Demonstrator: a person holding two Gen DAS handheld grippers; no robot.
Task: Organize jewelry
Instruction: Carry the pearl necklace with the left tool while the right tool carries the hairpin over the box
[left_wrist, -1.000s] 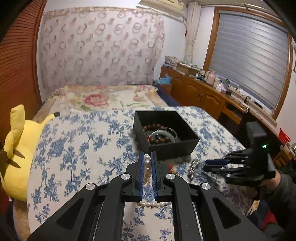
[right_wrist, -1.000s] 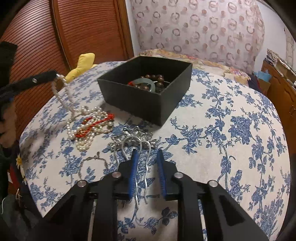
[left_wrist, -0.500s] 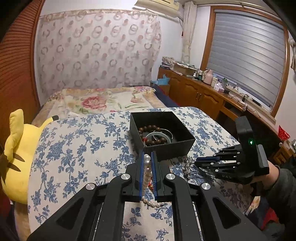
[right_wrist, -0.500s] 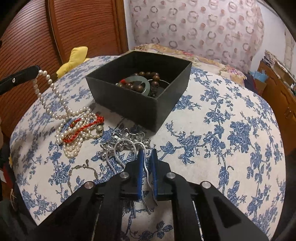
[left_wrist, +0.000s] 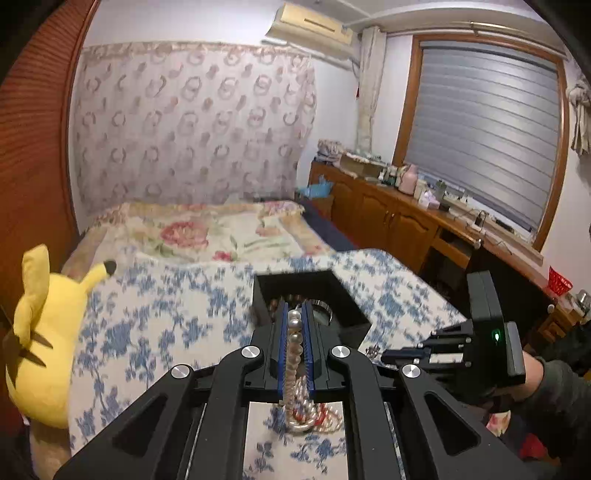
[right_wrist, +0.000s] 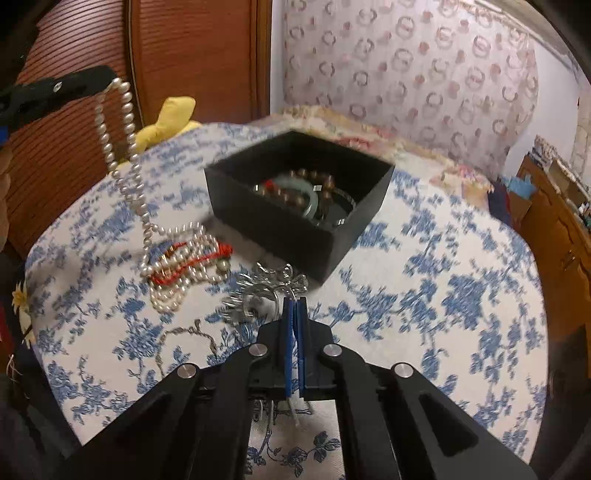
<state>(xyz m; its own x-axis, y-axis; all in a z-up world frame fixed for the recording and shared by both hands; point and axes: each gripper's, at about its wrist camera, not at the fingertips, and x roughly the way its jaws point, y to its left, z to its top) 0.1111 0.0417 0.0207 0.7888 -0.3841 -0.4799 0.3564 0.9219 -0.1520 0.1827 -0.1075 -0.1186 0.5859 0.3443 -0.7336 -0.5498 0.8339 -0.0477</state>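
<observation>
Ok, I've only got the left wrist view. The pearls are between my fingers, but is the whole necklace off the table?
Observer: No. The pearl necklace hangs from the left gripper, but its lower loops lie heaped on the tablecloth, mixed with a red cord.
Operator: And my right gripper?
Observer: The right gripper is shut on the silver hairpin, just in front of the black box.

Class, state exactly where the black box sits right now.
In the right wrist view the black box sits on the floral cloth, centre, beyond the silver hairpin and right of the pearl pile.
</observation>
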